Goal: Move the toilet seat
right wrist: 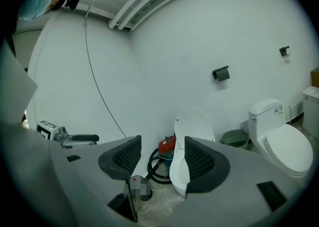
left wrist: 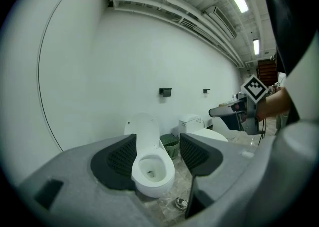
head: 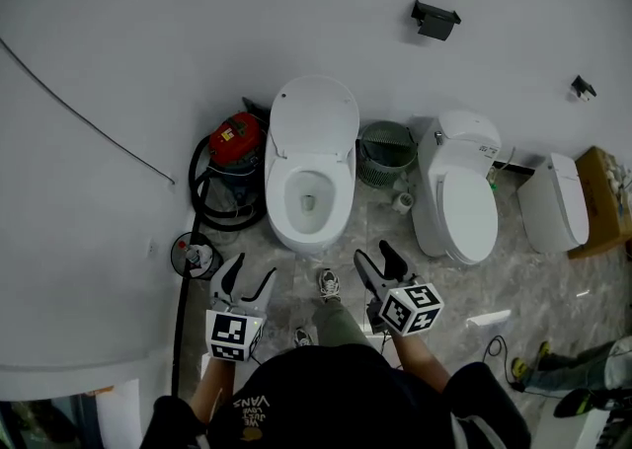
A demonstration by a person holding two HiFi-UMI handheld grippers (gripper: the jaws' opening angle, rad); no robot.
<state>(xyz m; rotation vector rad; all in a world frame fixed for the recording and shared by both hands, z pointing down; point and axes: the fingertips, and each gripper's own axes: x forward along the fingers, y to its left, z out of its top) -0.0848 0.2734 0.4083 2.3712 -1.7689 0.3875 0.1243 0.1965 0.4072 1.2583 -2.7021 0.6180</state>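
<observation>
Stands on grey marbled floor tiles (head: 513,269), facing a white ceramic toilet (head: 308,202) set against a plain white wall (head: 148,33). Finds its white oval toilet seat cover (head: 314,119) tipped up and leaning back toward the wall, with the bowl open below. Cannot tell whether a separate ring lies on the rim.

Holds the grey two-jaw left gripper (head: 255,267) low, short of the bowl's front edge and to its left, well apart from the seat cover and touching nothing. Shows, in the left gripper view, ribbed black pads (left wrist: 119,158) standing wide apart with only air between them and the distant toilet framed in the gap.

Holds the grey two-jaw right gripper (head: 373,252) at much the same level, near the bowl's front right, also clear of it. Shows ribbed black fingertips (right wrist: 122,158) parted and empty in the right gripper view, with the toilet's side beyond.

Has to the toilet's left a red canister vacuum cleaner (head: 235,139) ringed by a coiled black hose (head: 212,205). Has to its right a green mesh waste bin (head: 385,151), then a second white toilet with closed lid (head: 462,202), and farther along a brown cardboard box (head: 604,195).
</observation>
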